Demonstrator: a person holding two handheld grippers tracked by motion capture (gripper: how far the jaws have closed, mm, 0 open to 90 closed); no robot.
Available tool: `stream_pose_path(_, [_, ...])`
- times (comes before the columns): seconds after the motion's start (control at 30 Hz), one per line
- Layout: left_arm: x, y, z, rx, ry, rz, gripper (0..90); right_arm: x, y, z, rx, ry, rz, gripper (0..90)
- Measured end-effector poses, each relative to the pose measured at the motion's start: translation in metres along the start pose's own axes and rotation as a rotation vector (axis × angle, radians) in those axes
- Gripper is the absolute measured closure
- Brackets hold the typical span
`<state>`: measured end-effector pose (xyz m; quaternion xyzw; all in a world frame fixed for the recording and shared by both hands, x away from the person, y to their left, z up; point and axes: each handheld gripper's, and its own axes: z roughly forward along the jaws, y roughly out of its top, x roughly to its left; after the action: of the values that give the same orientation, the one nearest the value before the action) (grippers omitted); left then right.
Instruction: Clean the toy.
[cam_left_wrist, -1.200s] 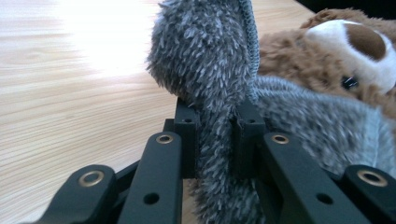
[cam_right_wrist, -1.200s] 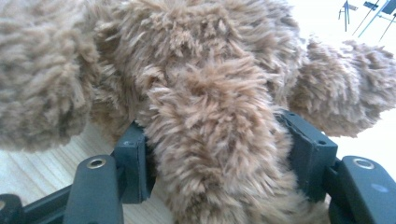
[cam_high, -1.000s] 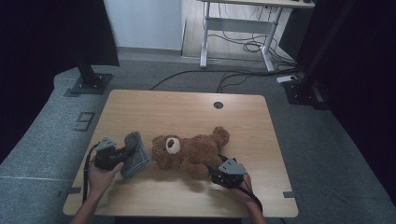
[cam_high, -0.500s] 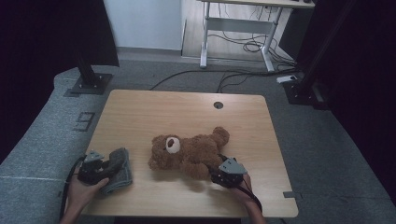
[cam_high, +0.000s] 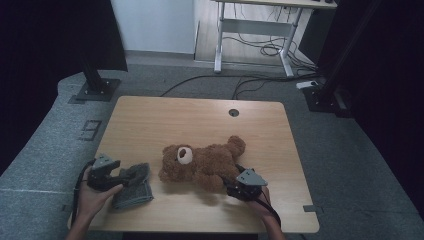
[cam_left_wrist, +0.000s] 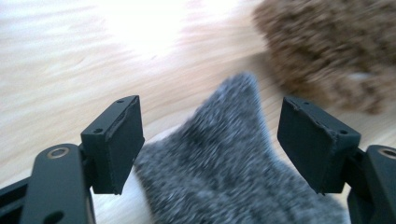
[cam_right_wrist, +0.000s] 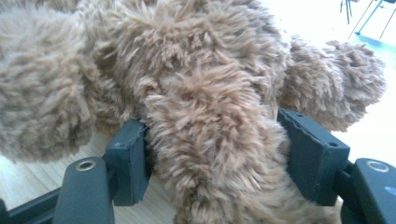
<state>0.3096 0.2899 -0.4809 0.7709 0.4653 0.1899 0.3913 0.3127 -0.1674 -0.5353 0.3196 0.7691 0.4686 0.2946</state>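
A brown teddy bear (cam_high: 205, 162) lies on its back on the wooden table (cam_high: 160, 120), head to the left. My right gripper (cam_high: 229, 186) comes in at its lower right. In the right gripper view the jaws (cam_right_wrist: 217, 154) stand on either side of one furry limb (cam_right_wrist: 205, 140), with fur against both pads; they have just been opening a little. A grey fuzzy cloth (cam_high: 132, 185) lies near the front left edge. My left gripper (cam_high: 120, 177) is at its left end. Its jaws (cam_left_wrist: 210, 140) have just been opening and stand wide, the cloth (cam_left_wrist: 224, 177) loose between them.
A round cable hole (cam_high: 233, 112) sits near the table's far edge. The back half of the table is bare wood. On the floor beyond are black stand bases (cam_high: 95, 90), cables and a white desk frame (cam_high: 255, 30).
My left hand has drawn the grey cloth leftward away from the bear's head and toward the front edge, and its jaws have opened off it. The right hand and the bear stayed put.
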Motion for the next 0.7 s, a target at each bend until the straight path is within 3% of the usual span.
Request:
stream_pose_path(0.53, [-0.053,0.022,0.035,-0.007,-0.131,0.081,24.8,-0.010,0.007,-0.024,-0.062,0.016,0.100,24.2])
stream_pose_path(0.7, [-0.071,0.022,0.051,0.055,-0.169,0.124,25.8,-0.012,0.009,-0.028,-0.052,0.007,0.099,24.2])
